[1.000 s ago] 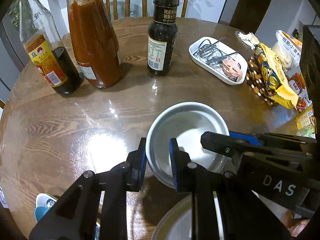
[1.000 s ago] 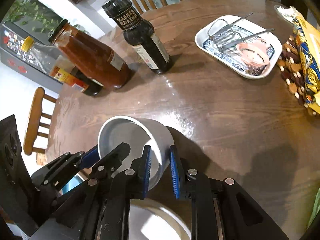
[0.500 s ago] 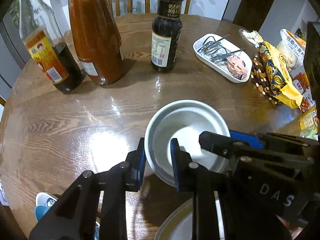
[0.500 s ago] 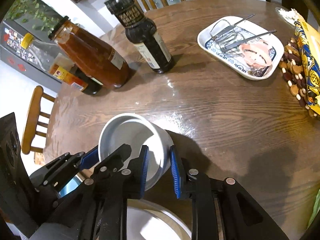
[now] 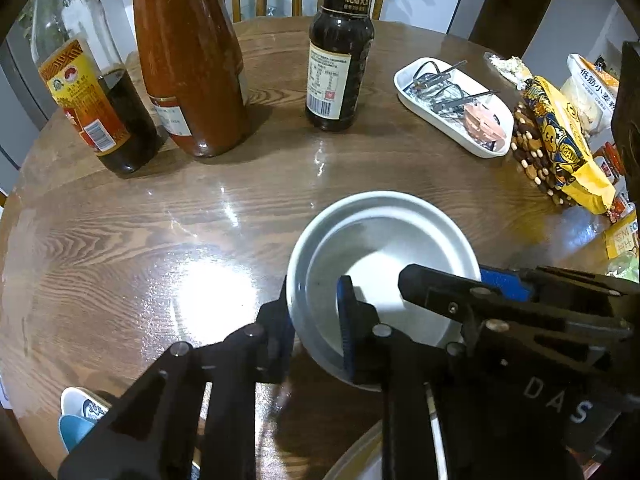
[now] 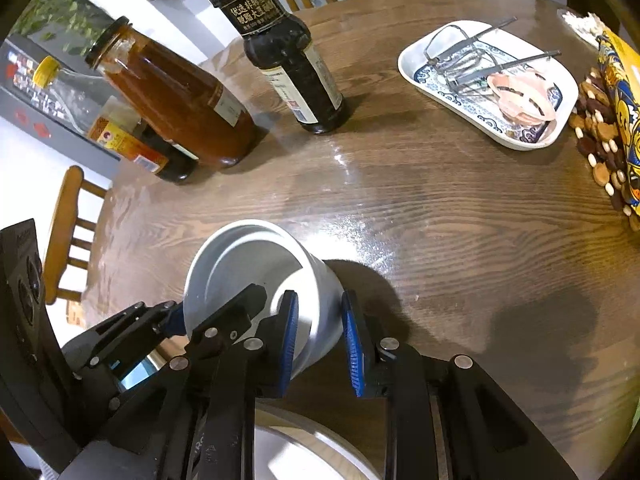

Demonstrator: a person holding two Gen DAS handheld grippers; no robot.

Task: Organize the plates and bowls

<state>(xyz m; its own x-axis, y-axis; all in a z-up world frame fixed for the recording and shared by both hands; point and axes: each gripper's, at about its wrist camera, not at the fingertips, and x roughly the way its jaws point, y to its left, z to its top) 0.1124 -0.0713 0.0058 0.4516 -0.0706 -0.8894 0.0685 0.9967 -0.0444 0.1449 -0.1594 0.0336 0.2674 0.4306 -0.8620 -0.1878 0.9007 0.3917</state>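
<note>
Two hand-held grippers, left [image 5: 316, 320] and right [image 6: 318, 334], nearly closed, pinching white bowl [image 5: 384, 264] rim.

On the surface [image 5: 120, 248]: three bottles, namely one dark sauce bottle [image 5: 340, 52], one red sauce bottle [image 5: 188, 60] and one clear bottle with a yellow label [image 5: 92, 108]. One pale bowl [image 5: 380, 248], one rectangular white dish [image 5: 452, 108] holding metal utensils, one rim of a larger plate [image 6: 320, 440] at the near edge, one beaded trivet [image 5: 536, 160] and one yellow snack bag [image 5: 568, 144]. Two tools, left tool [image 5: 316, 328] and right tool [image 6: 320, 332]; at least three wooden chairs, counted from the right wrist view, one of them [image 6: 68, 232] beside the surface.
</note>
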